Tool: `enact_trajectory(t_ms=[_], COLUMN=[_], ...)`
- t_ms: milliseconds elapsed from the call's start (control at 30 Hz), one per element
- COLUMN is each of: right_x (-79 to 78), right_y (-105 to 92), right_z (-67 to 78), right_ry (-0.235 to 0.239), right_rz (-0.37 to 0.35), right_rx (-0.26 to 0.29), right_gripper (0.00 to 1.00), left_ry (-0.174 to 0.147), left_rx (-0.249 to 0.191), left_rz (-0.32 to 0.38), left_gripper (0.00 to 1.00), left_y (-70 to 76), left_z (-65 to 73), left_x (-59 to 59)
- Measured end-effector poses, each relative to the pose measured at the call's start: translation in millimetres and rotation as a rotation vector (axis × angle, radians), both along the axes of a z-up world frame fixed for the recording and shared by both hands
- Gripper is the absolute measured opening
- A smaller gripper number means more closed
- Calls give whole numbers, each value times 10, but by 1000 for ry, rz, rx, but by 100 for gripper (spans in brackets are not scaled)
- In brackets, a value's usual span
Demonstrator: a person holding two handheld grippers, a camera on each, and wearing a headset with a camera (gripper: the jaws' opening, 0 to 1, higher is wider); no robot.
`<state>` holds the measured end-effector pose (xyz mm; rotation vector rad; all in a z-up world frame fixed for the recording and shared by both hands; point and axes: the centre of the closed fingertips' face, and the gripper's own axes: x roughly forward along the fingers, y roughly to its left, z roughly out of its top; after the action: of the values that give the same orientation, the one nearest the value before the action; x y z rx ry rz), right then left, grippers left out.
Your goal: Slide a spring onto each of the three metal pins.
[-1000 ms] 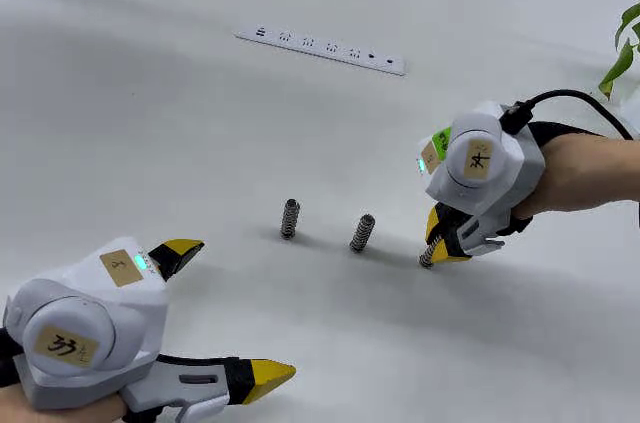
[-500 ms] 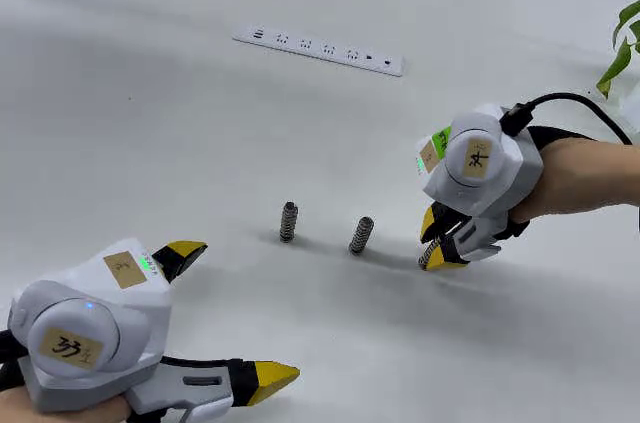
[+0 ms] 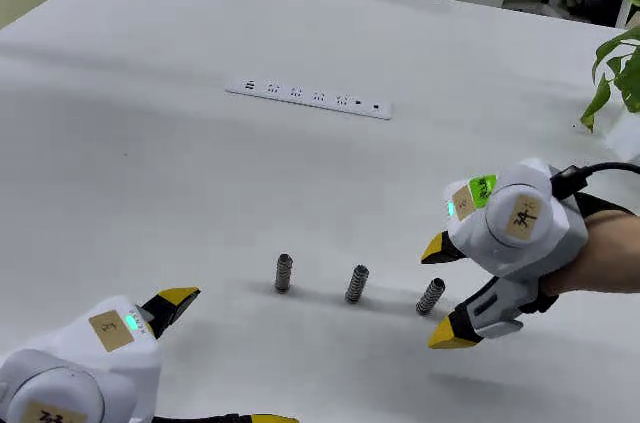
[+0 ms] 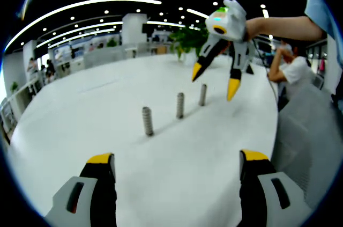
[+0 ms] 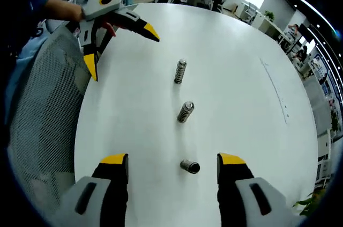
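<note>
Three springs stand upright in one row on the table (image 3: 150, 143): left-end spring (image 3: 284, 272), middle spring (image 3: 357, 283), right-end spring (image 3: 431, 295). They're spaced apart, none touching. I can't make out the pins under the coils. My right gripper (image 3: 442, 294) is spread wide with nothing in it, jaws either side of the right-end spring, no contact. The right gripper view puts that spring between the tips. My left gripper (image 3: 228, 358) is spread wide too, empty, well back from the row. One power strip (image 3: 308, 99) lies farther up the table.
</note>
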<state>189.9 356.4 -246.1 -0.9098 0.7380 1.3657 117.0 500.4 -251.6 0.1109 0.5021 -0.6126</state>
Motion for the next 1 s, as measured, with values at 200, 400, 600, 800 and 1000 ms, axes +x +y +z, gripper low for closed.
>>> enact_trajectory(t_ms=[200, 400, 600, 800, 1000], right_x=[-180, -345, -465, -559, -590], right_y=[-65, -225, -421, -542, -541], right_z=[39, 207, 257, 187, 208], right_ry=[27, 60, 87, 81, 71], right_rz=[-228, -448, -570, -608, -614], right_rx=[168, 374, 463, 451, 458], right_gripper=[91, 99, 99, 99, 99], left_ry=[-7, -14, 1, -6, -22], left_rx=[4, 0, 11, 10, 7], left_rz=[10, 46, 41, 37, 43], left_gripper=[97, 97, 98, 98, 98], left_y=[60, 162, 180, 147, 116], left_z=[37, 122, 111, 147, 201], left_x=[45, 52, -23, -21, -3])
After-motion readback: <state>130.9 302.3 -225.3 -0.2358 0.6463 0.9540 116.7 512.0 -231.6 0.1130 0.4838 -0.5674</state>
